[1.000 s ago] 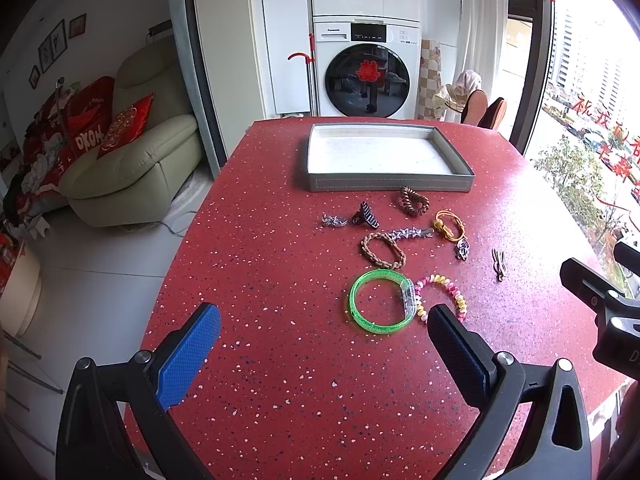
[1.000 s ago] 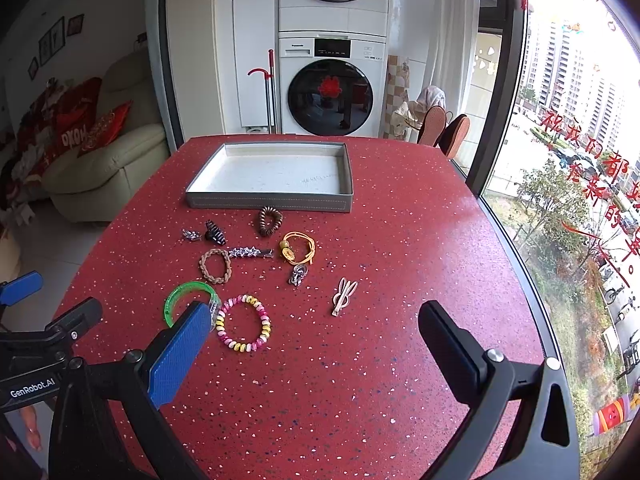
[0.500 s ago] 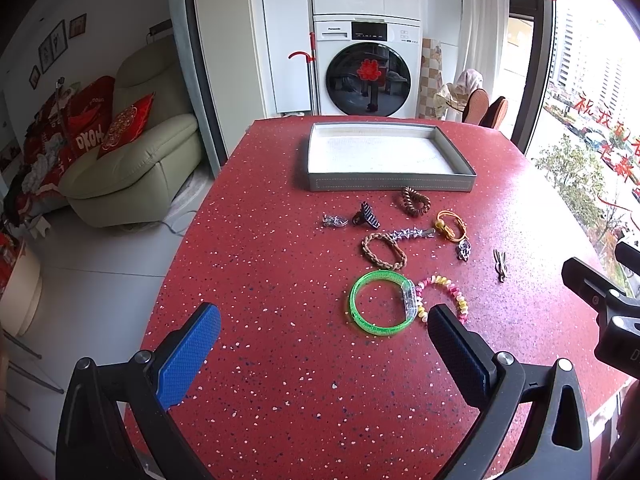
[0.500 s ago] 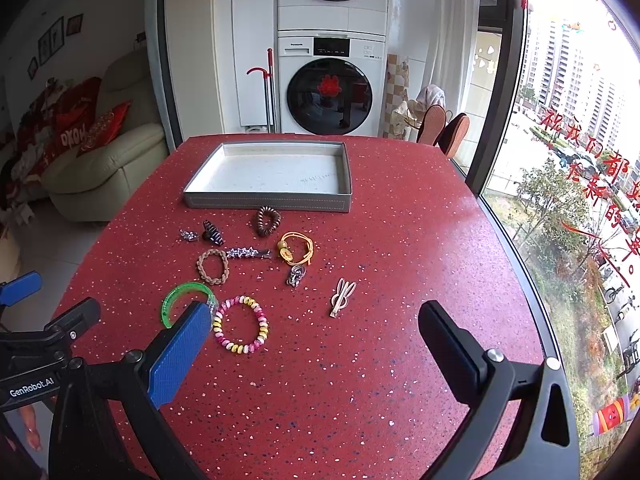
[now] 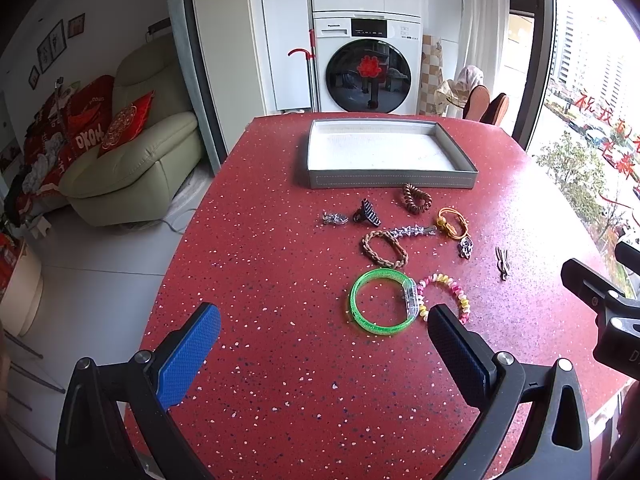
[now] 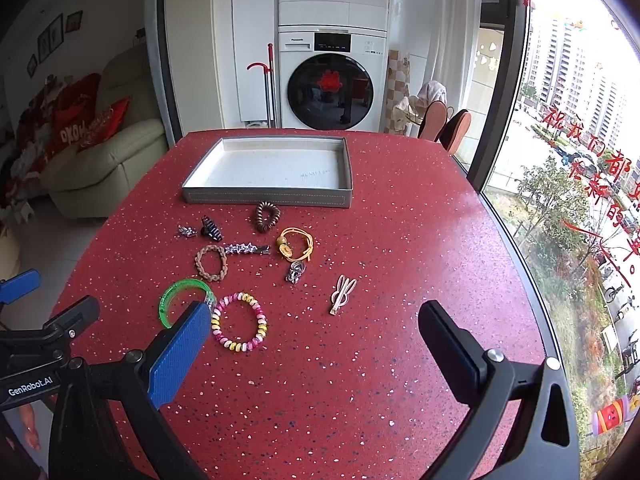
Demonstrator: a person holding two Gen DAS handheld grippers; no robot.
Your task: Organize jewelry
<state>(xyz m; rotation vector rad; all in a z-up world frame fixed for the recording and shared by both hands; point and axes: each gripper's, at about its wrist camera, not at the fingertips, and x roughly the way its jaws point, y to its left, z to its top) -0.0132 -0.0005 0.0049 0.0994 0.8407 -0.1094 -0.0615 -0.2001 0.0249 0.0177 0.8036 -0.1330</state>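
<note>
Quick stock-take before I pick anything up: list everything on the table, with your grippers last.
tray: 1, grey, far middle, nothing inside
coil hair tie: 1, brown, just before tray
claw clip: 1, black, left
braided bracelet: 1, brown, centre
star clip: 1, silver, beside it
cord bracelet: 1, orange
bangle: 1, green, near
bead bracelet: 1, pink-yellow, near
hair clip: 1, pale, right
left gripper: open
right gripper: open

Jewelry pieces scattered before grey tray, seemingly bare.

Red speckled table, centre frame. Stacked washing machines, top centre. Cream armchair with red cushion, left.
</note>
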